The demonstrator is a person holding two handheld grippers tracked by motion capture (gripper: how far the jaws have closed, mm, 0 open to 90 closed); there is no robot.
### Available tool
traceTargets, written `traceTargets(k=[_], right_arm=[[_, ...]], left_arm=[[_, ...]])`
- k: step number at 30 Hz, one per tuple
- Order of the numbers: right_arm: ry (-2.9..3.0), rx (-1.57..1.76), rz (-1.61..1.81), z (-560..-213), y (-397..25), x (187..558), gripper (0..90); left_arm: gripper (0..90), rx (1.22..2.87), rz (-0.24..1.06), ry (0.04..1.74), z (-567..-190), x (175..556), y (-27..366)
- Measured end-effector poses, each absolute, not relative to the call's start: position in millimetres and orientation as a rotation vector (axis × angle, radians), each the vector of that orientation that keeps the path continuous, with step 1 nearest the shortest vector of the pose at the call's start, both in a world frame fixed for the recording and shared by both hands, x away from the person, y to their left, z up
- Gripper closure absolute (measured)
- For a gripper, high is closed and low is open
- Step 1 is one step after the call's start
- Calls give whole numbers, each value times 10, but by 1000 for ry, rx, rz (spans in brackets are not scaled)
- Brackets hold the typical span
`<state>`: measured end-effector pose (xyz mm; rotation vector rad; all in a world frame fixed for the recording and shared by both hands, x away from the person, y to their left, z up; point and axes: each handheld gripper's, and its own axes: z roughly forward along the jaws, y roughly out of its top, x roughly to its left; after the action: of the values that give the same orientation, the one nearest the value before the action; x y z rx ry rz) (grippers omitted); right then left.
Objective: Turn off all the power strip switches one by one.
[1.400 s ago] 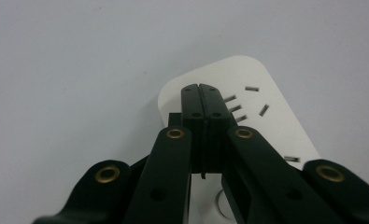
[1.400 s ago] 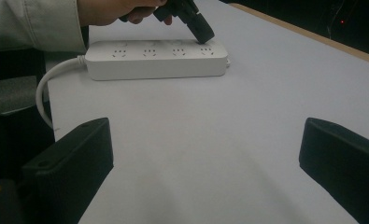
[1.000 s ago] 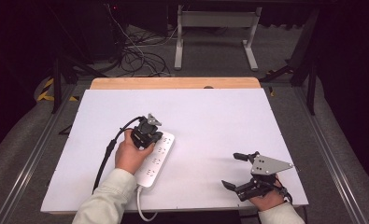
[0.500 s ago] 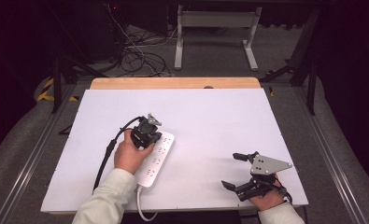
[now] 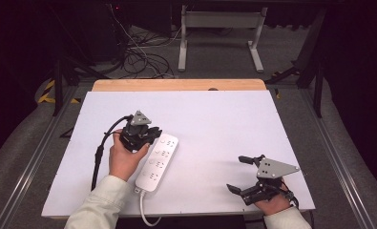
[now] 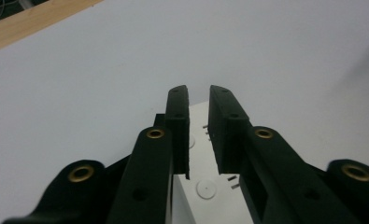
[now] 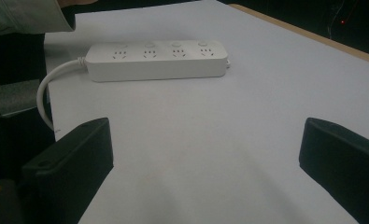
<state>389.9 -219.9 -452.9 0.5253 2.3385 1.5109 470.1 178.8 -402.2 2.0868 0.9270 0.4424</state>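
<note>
A white power strip lies on the white tabletop, left of the middle, with its cord running off the near edge. My left gripper hovers at the strip's far end. In the left gripper view its jaws stand almost together, nothing between them, right above the strip. My right gripper rests near the front right corner, wide open and empty. In the right gripper view the strip lies well ahead, sockets facing up.
A wooden strip borders the table's far edge. The left gripper's black cable trails down the left side of the table. Behind the table are a metal stand and loose floor cables.
</note>
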Motion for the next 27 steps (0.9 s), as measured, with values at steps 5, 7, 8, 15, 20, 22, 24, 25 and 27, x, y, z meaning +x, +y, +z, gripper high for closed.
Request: traceTargets(k=[5,7,8,15,20,22,24,25,27], right_arm=[[2337,530,1509,-4530,-2199,3901,36],[2336,530,1508,-4530,-2200,3900,36],[2334,530,1509,-4529,-2203,3896,36],[2328,532,1514,-4526,-2212,3894,36],[2322,531,1515,-4520,-2216,3886,36],[2324,529,1511,-4518,-2219,3882,36],[2321,528,1513,-4518,-2222,3876,36],[2320,530,1513,-4517,-2225,3874,36],[2319,530,1514,-4516,-2223,3871,36]], left_arm=[[589,2055,419,898,-3927,4601,1842],[485,2018,421,877,-3864,4527,1876],[485,2009,427,868,-3841,4500,1893],[328,1933,427,816,-3785,4228,2115],[259,1895,502,773,-3929,3959,2364],[226,1885,552,747,-4078,3816,2475],[213,1886,603,746,-4253,3683,2593],[214,1888,616,758,-4339,3619,2645],[215,1898,622,792,-4480,3538,2743]])
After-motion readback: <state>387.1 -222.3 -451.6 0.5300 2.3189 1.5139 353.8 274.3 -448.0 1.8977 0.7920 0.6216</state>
